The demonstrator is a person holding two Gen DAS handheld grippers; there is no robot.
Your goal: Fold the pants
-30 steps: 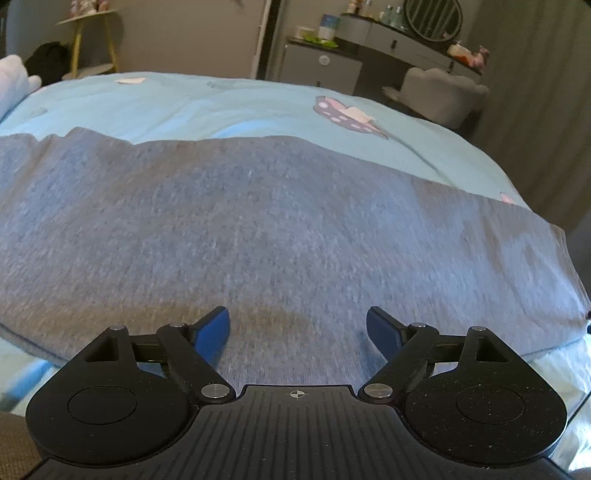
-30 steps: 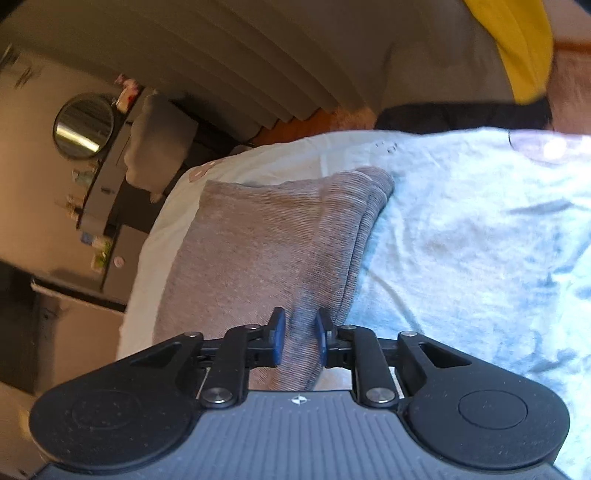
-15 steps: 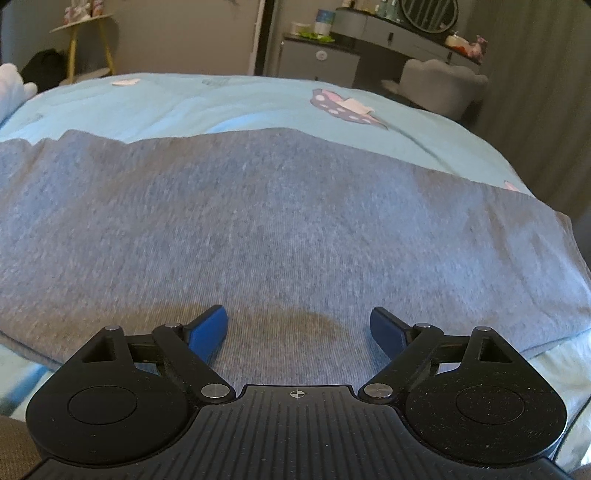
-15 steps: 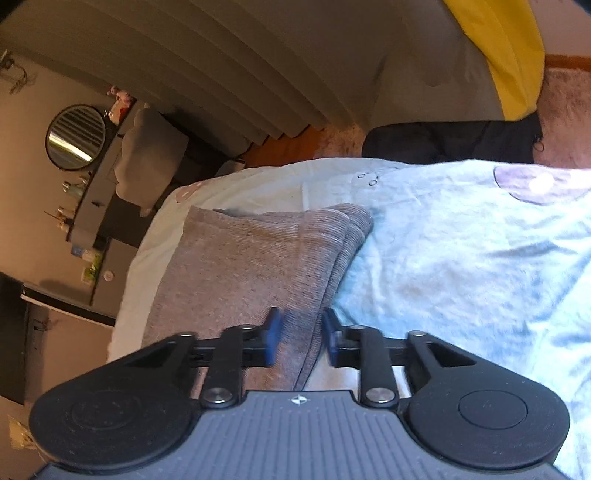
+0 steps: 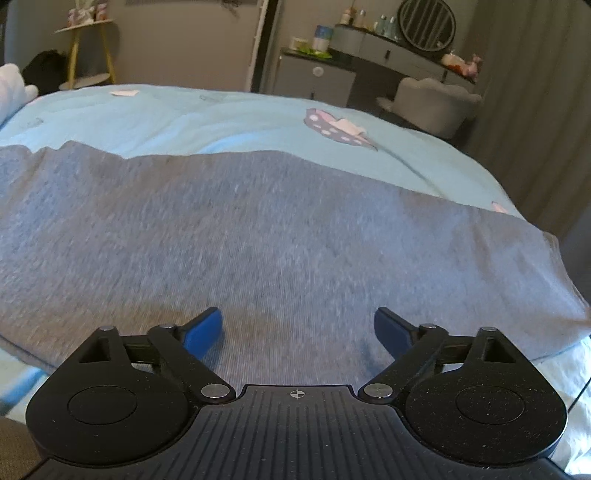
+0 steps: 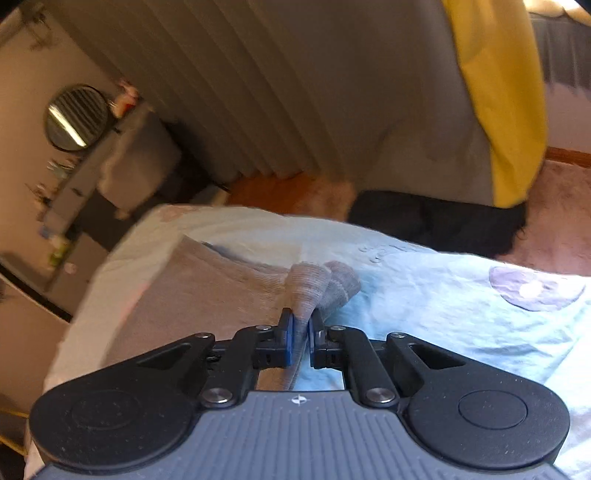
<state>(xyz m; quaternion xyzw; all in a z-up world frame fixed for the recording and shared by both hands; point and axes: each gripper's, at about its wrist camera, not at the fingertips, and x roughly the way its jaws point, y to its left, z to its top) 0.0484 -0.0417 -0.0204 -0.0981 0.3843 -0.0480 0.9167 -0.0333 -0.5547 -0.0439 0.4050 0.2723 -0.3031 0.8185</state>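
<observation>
Grey knit pants (image 5: 266,236) lie spread across a light blue bed cover (image 5: 207,118). My left gripper (image 5: 298,325) is open and low over the near edge of the pants, its blue pads wide apart. In the right wrist view the pants (image 6: 207,295) look brownish grey. My right gripper (image 6: 301,328) is shut on the ribbed cuff end (image 6: 310,288), which is lifted and bunched above the bed cover (image 6: 443,306).
A grey dresser with a round mirror (image 5: 428,22) and a grey chair (image 5: 436,103) stand beyond the bed. Pleated curtains (image 6: 258,92) and a dark bundle on the floor (image 6: 436,221) lie past the bed's end. A small yellow-legged table (image 5: 88,48) stands at the far left.
My right gripper has closed on the cuff end of the pants and lifted it. The left gripper stays open and has shifted only slightly over the pants.
</observation>
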